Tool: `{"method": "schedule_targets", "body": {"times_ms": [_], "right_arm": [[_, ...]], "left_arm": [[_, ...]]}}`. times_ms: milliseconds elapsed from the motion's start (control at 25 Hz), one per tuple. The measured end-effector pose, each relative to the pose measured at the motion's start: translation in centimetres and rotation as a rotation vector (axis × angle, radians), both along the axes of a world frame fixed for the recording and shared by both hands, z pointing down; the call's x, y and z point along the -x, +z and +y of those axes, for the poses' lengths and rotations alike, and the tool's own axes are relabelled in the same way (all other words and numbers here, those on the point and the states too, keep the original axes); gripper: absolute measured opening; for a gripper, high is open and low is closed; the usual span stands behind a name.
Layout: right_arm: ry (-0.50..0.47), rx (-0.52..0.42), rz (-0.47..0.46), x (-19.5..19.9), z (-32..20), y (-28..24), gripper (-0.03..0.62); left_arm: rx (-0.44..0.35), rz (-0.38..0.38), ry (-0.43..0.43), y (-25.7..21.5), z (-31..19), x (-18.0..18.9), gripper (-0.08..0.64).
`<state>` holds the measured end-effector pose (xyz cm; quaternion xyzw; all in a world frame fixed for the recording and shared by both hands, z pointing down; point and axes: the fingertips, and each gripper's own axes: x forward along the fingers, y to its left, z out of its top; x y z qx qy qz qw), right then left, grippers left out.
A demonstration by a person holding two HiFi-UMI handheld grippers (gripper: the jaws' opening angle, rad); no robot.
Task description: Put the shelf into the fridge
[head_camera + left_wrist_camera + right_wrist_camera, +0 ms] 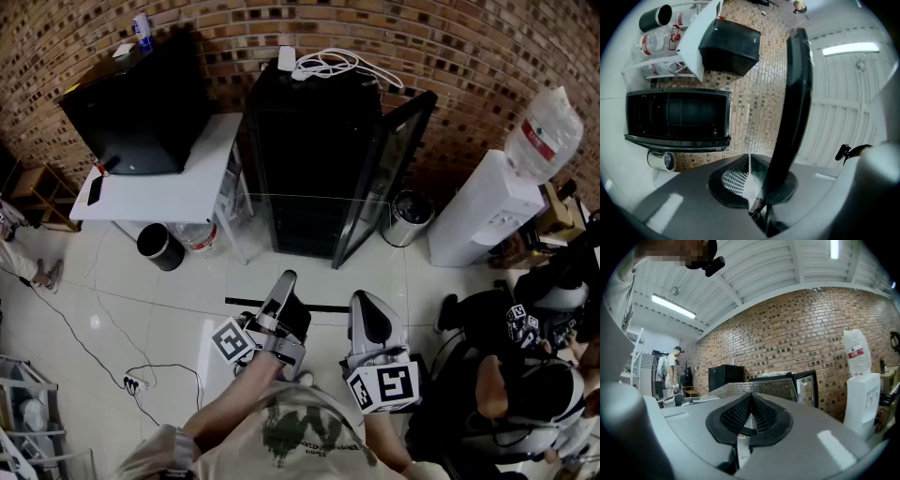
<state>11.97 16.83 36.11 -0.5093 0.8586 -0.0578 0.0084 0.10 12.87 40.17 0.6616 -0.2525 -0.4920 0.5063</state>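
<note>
Ahead, open fridge sits btwn table & dispenser, bin by door.

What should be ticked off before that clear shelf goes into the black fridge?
1. Black fridge open: ok, its glass door stands swung out.
2. Left claw grip: ok, shut on the edge of the clear glass shelf.
3. Right claw grip: ok, shut on the shelf too.
4. Free slot inside the fridge: cannot tell, the interior is dark.
5. Shelf held level: cannot tell.
6. White cable away from the opening: ok, it lies on top of the fridge.
</note>
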Motion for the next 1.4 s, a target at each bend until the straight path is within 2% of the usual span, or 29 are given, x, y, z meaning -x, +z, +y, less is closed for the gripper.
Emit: {"method": "schedule_targets", "body": {"times_ms": [320, 720, 1400], "right_arm": [[-0.001, 0.015, 0.012, -0.9, -2.2, 0.9, 0.0], [0.014, 0.035, 0.035, -0.9, -8.6, 2.1, 0.0], [0.064, 0.073, 0.068, 2.8, -20.0, 2.1, 0.0]], "left_arm": [[0.009, -0.003, -0.012, 1.1, -2.4, -0.4, 0.02], [0.007, 0.009, 0.002, 1.9, -8.7, -0.4, 0.02], [0.06, 0.022, 0.067, 3.7, -19.9, 2.7, 0.02]]}}
